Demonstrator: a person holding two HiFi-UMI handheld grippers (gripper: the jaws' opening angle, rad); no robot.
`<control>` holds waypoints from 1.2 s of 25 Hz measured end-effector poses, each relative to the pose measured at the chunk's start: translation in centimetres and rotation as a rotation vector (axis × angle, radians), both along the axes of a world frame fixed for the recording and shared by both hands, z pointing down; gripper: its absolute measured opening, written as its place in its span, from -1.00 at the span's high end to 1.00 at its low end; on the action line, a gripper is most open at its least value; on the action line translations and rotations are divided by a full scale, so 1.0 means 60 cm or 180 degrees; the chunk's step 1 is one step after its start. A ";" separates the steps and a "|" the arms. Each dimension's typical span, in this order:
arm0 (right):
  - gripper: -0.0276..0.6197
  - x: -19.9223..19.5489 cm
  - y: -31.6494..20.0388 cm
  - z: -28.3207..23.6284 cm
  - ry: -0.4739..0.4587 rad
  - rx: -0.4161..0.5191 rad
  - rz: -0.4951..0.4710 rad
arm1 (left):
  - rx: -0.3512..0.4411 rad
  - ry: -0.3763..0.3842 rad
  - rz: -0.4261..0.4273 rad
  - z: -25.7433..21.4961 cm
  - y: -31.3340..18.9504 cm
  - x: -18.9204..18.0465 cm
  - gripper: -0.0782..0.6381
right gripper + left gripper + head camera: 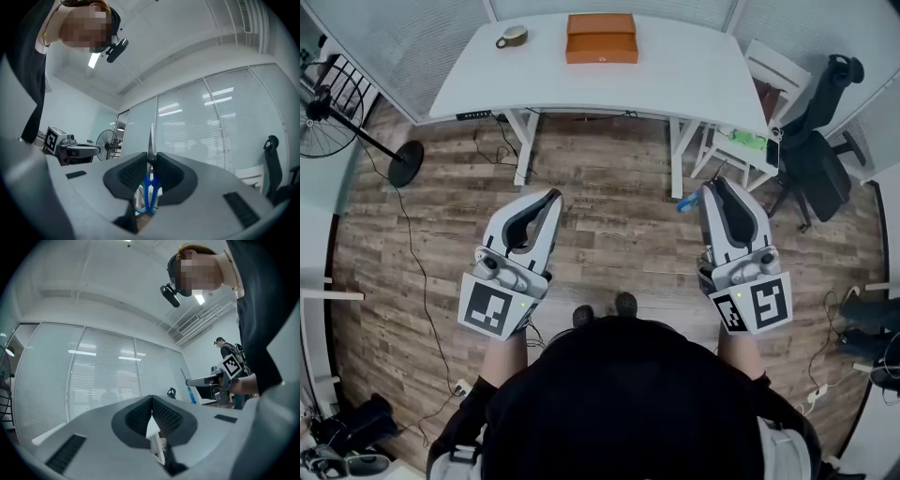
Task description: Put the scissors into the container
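Currently the right hand-held gripper (pixel 719 187), centre right of the head view, pinches the light, stiff scissors (pixel 151 136) near their pivot, blue handles trailing behind, where slick metal could swivel; the left hand-held gripper (pixel 151 404) is closed, empty.

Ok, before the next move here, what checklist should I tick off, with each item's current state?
1. Grip: scissors clamped between the jaws of the right gripper: ok.
2. left gripper shut with nothing in it: ok.
3. orange container in sight on the white table: ok.
4. Container open to receive: cannot tell.
5. Right gripper over the container: not ok, it hangs over the wooden floor, short of the table.
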State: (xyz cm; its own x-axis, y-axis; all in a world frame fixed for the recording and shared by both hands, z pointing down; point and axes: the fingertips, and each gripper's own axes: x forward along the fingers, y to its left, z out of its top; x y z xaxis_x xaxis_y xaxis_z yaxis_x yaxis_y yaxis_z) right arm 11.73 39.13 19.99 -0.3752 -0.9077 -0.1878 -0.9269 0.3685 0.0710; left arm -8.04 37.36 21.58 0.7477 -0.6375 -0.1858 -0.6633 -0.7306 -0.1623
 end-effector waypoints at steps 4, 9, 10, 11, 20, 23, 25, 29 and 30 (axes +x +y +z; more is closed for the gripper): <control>0.70 0.011 -0.004 -0.001 -0.0053 0.0010 -0.0029 | -0.0015 -0.0002 -0.0033 0.002 -0.003 0.008 0.74; 0.70 0.037 -0.002 0.001 -0.0088 0.0043 -0.0083 | 0.0007 -0.0013 -0.0069 0.007 0.000 0.033 0.74; 0.70 0.043 -0.002 0.000 -0.0086 0.0055 -0.0089 | 0.0012 -0.0010 -0.0075 0.008 0.001 0.039 0.74; 0.70 0.049 -0.003 -0.001 -0.0085 0.0066 -0.0095 | 0.0014 -0.0009 -0.0081 0.009 0.001 0.045 0.74; 0.70 0.086 -0.011 -0.002 -0.0105 0.0078 -0.0214 | 0.0023 -0.0041 -0.0204 0.007 0.006 0.078 0.74; 0.70 0.094 -0.008 0.001 -0.0130 0.0064 -0.0243 | 0.0008 -0.0054 -0.0232 0.012 0.013 0.083 0.74; 0.70 0.097 -0.009 0.005 -0.0140 0.0040 -0.0259 | -0.0021 -0.0065 -0.0247 0.016 0.016 0.087 0.74; 0.70 0.102 -0.011 0.012 -0.0180 -0.0005 -0.0294 | -0.0056 -0.0092 -0.0285 0.019 0.019 0.091 0.74; 0.70 0.102 -0.011 0.013 -0.0187 -0.0011 -0.0307 | -0.0058 -0.0096 -0.0298 0.018 0.019 0.091 0.74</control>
